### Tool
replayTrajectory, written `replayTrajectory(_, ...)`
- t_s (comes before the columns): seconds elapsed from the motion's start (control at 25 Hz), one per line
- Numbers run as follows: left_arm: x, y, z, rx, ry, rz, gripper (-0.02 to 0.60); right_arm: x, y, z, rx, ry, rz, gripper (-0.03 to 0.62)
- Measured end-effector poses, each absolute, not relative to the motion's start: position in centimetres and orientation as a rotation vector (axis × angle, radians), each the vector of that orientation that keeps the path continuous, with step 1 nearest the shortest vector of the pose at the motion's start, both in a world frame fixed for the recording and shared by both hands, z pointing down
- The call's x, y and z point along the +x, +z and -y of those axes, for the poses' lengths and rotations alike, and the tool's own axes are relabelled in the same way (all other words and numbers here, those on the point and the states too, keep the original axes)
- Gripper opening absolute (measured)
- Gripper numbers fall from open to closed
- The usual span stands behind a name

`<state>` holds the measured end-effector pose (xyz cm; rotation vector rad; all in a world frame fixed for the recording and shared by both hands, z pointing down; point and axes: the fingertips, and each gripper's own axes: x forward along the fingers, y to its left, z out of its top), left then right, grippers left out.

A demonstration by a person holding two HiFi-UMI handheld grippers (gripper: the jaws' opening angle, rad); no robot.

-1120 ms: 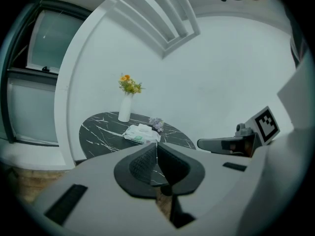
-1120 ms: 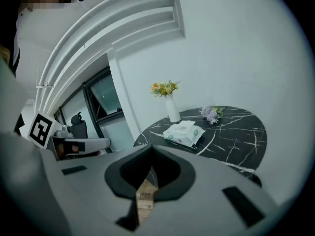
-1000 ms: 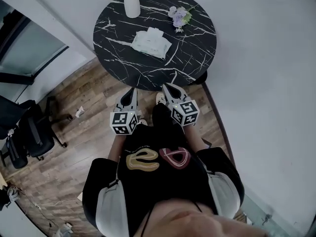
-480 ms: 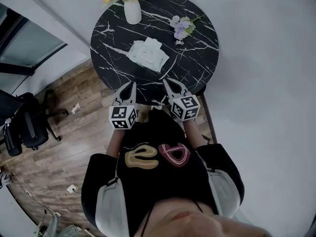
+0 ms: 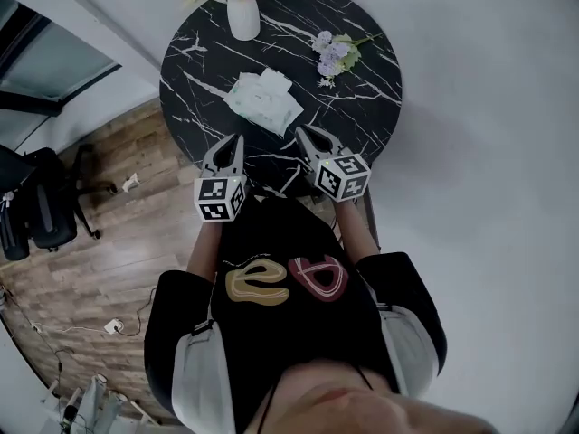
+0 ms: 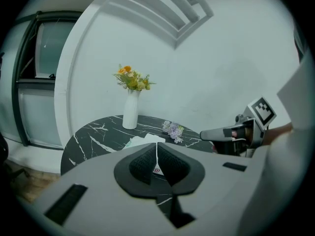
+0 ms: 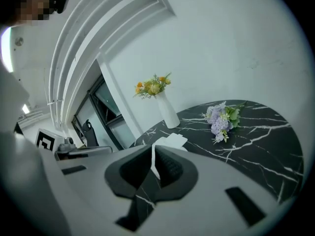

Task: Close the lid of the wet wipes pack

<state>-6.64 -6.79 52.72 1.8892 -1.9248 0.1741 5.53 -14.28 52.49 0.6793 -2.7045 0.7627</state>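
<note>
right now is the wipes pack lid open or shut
Open: the lid stands raised off the wet wipes pack.

From my left gripper (image 5: 237,139) and right gripper (image 5: 304,135) to the wet wipes pack (image 5: 262,102) I see only bare table (image 5: 366,107). The vase (image 5: 242,16) stands behind the pack at the far rim. The flower bunch (image 5: 331,52) lies to its right, apart from it.
</note>
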Motion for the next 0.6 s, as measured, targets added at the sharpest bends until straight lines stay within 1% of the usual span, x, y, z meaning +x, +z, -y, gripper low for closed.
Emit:
replayTrajectory(0.24, -7.9, 53.4, 8.7, 1.886, 0.210, 1.906, 0.020, 4.7, 53.2, 17.3, 0.687, 0.794, 2.663, 0.017)
replayTrajectory(0.44, -9.2, 54.3, 11.2, 1.892, 0.249, 1.864, 0.020, 3.2, 54.1, 20.4, 0.713, 0.870, 2.619, 0.055)
replayTrajectory(0.6, -10.1, 55.0, 13.4, 1.902, 0.279, 1.820, 0.020, 2.1, 55.1, 22.8, 0.739, 0.904, 2.571, 0.058)
